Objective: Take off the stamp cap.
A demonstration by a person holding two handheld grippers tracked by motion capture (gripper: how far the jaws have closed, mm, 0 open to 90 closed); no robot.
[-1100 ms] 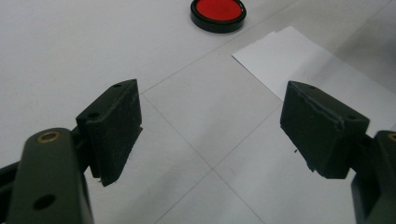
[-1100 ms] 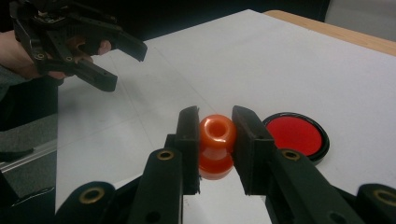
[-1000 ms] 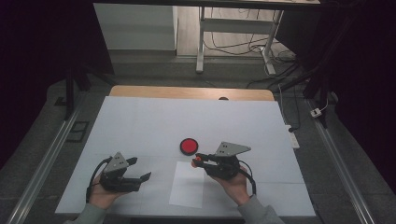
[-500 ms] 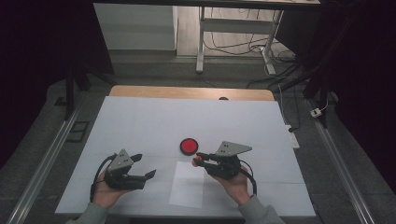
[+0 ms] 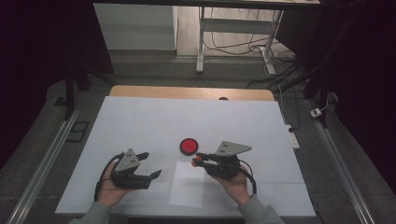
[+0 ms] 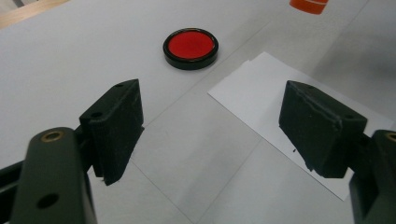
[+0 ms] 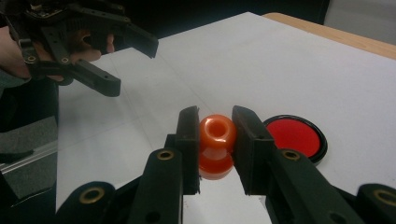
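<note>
My right gripper [image 5: 198, 159] is shut on a small orange knob-shaped piece [image 5: 196, 163], held just above the top edge of a white paper sheet [image 5: 187, 189]. In the right gripper view the black pads [image 7: 187, 135] press both sides of the orange piece [image 7: 217, 134]. A round red pad in a black case [image 5: 188, 145] lies just beyond it on the table. My left gripper [image 5: 153, 164] stands open to the left of the paper, nothing between its jaws. Its own view looks over the paper's corner [image 6: 254, 91] toward the red pad [image 6: 190, 45].
The white table top [image 5: 140, 126] has a wooden strip [image 5: 187, 92] along its far edge. Metal rails [image 5: 42, 163] run along both sides. A white power strip [image 5: 293, 137] sits at the right edge. Desk legs and cables stand beyond the table.
My left gripper has drifted a little to the right, toward the paper. The right gripper has kept still with the orange piece in it.
</note>
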